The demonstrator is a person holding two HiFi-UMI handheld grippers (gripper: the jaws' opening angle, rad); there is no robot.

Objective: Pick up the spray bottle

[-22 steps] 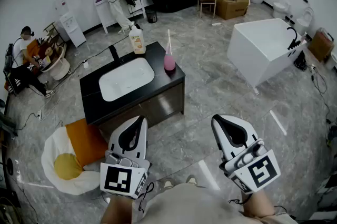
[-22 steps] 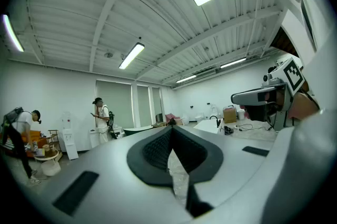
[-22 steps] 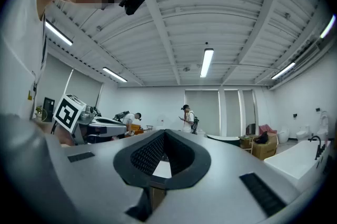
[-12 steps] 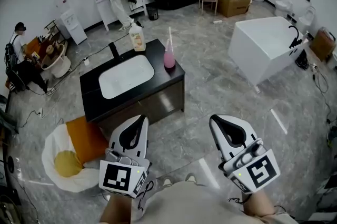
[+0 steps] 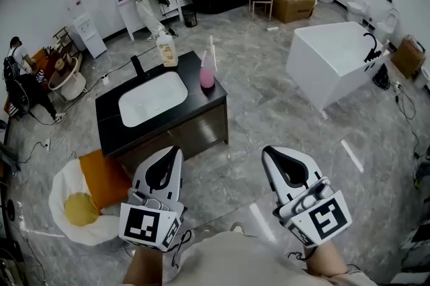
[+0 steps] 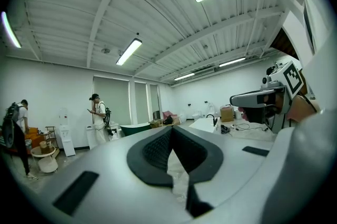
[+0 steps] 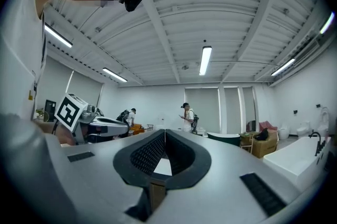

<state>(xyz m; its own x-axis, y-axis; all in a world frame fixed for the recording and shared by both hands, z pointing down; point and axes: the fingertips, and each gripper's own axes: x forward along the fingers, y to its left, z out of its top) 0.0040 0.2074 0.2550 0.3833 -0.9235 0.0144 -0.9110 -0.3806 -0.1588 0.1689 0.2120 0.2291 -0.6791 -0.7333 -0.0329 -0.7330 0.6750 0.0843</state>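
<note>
Task not started. Pink plastic spray bottle (image 5: 207, 75) stands upright at the right edge of the black sink-top surface (image 5: 203, 99), untouched. Left hand-held gripper (image 5: 176, 153) and right hand-held gripper (image 5: 269, 152) both have jaws together, empty, well short of it. Left to do: approach, open, grasp, lift.

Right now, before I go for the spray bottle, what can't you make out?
Spray bottle: head view, too small to tell where its nozzle faces.
Beige bottle: head view, label too small to read.
Gripper views: left gripper and right gripper fill their own lower frames; no spray bottle shows.
</note>
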